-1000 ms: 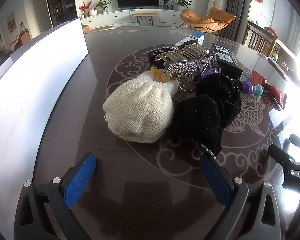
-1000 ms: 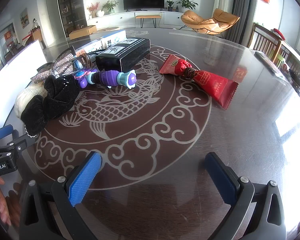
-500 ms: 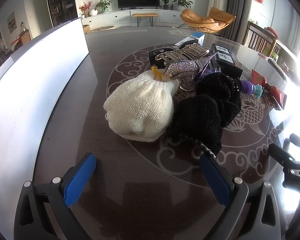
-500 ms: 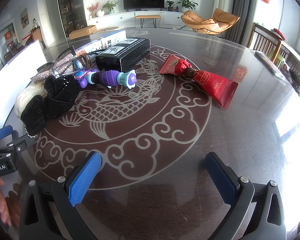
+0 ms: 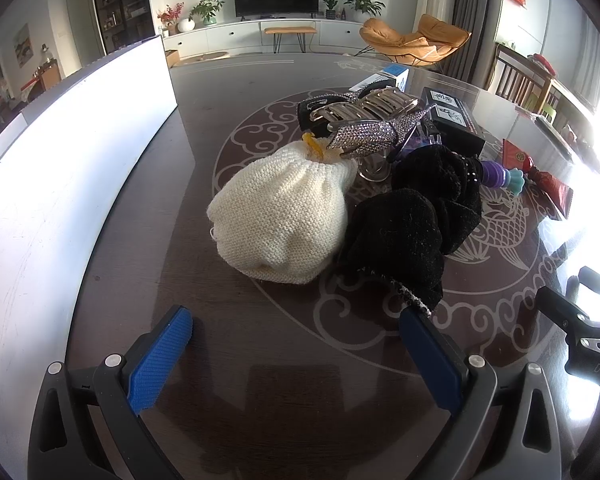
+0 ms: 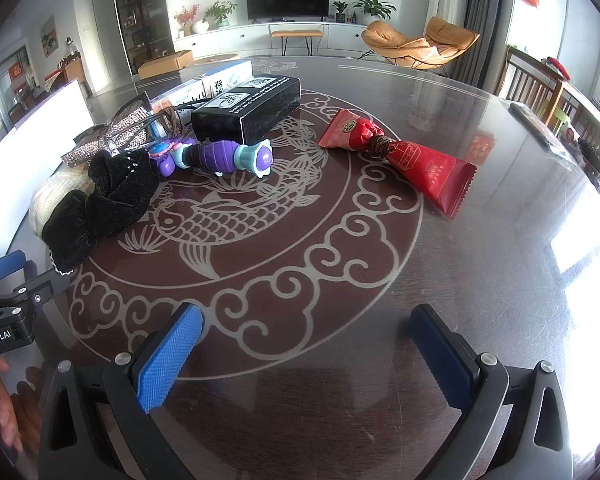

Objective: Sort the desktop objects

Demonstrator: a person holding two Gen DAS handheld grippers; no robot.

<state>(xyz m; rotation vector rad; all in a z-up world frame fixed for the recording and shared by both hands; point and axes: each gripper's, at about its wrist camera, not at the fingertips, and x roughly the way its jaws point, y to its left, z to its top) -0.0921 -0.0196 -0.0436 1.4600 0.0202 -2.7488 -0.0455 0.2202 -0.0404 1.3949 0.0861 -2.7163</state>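
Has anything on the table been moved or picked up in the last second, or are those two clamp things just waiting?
Nothing has visibly changed. The left gripper and right gripper are both open and empty, hovering over the table as before. The cream knitted pouch, black scrunchie, purple toy, black box and red candy packet all lie where they were.
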